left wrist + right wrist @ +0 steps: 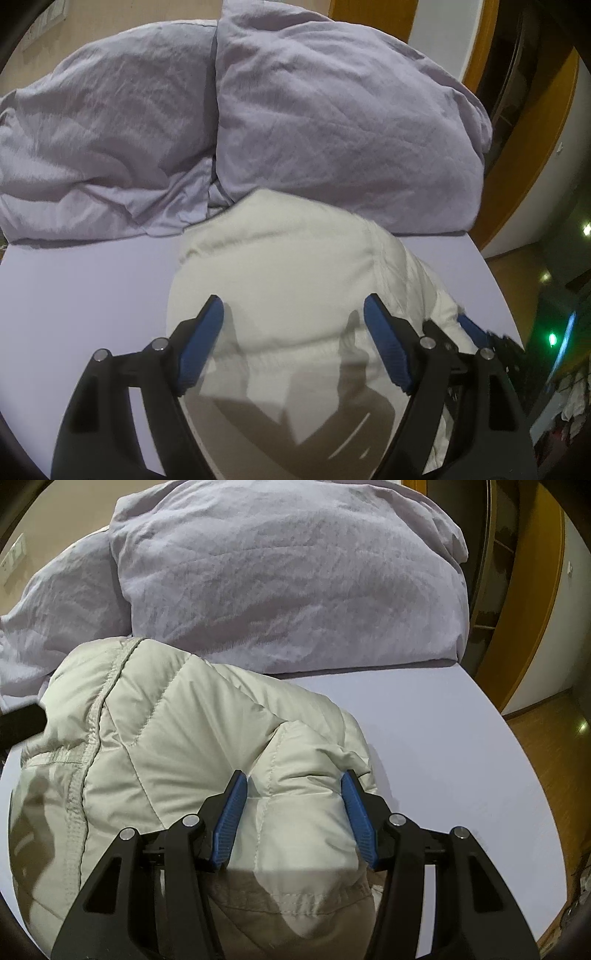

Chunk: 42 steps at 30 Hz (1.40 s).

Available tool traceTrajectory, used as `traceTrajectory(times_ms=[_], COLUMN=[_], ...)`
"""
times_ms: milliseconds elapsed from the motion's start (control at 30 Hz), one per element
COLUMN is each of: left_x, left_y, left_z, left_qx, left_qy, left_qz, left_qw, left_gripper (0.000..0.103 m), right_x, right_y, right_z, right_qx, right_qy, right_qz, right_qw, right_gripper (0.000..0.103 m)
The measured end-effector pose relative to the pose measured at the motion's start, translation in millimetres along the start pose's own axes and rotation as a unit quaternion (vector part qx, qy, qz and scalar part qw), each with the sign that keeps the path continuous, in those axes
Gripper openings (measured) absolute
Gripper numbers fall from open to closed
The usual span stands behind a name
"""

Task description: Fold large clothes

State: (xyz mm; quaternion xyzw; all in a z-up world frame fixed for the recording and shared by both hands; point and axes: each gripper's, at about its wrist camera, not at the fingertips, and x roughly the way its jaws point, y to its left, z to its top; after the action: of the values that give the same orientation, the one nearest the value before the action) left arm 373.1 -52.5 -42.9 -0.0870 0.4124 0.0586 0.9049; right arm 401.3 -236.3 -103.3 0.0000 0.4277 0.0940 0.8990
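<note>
A cream quilted puffer jacket (291, 266) lies bunched on a lavender bed sheet (85, 295). My left gripper (293, 310) hovers over the jacket with its blue-padded jaws wide apart and nothing between them. In the right wrist view the jacket (166, 731) fills the lower left. My right gripper (293, 784) is open with its jaws straddling a puffy fold of the jacket, not closed on it. The right gripper's blue finger also shows at the right edge of the left wrist view (472, 328).
Two large lavender pillows (332, 122) (288, 576) lie at the head of the bed behind the jacket. The bed's right edge (517, 746) drops to a wooden floor. A wooden door frame (532, 122) stands at the right.
</note>
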Motion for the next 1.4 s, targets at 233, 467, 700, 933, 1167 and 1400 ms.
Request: traceTrajectory(times_ms=[233,467,700,933,1167,1400], left_x=[20,40,53,55,57,65], left_y=[2,-7,-2,3,2,3], left_z=[11,-5,-13,-18,-22,-24], left_qx=[0.007,0.045,0.050,0.046,0.043,0.039], left_qy=[-0.008,-0.028,-0.035,-0.044,-0.055,-0.056], left_qz=[0.037,0.074,0.088,0.079,0.072,0.066], left_qw=[0.9993,0.9958,0.9943,0.9948,0.9950,0.9955], left_gripper=[0.079,0.088,0.089,0.089,0.090,0.091], right_x=[6,4,-16,1,26,40], right_y=[-6,-8,0,14,3,3], right_z=[-2,3,27,38,25,19], right_qx=[0.014,0.020,0.011,-0.013,0.009,0.014], right_qy=[0.002,0.000,-0.038,-0.038,-0.039,-0.045], right_qz=[0.011,0.006,0.017,0.015,0.035,0.031], right_qw=[1.000,1.000,0.999,0.999,0.999,0.998], right_gripper=[0.057,0.066,0.067,0.067,0.069,0.071])
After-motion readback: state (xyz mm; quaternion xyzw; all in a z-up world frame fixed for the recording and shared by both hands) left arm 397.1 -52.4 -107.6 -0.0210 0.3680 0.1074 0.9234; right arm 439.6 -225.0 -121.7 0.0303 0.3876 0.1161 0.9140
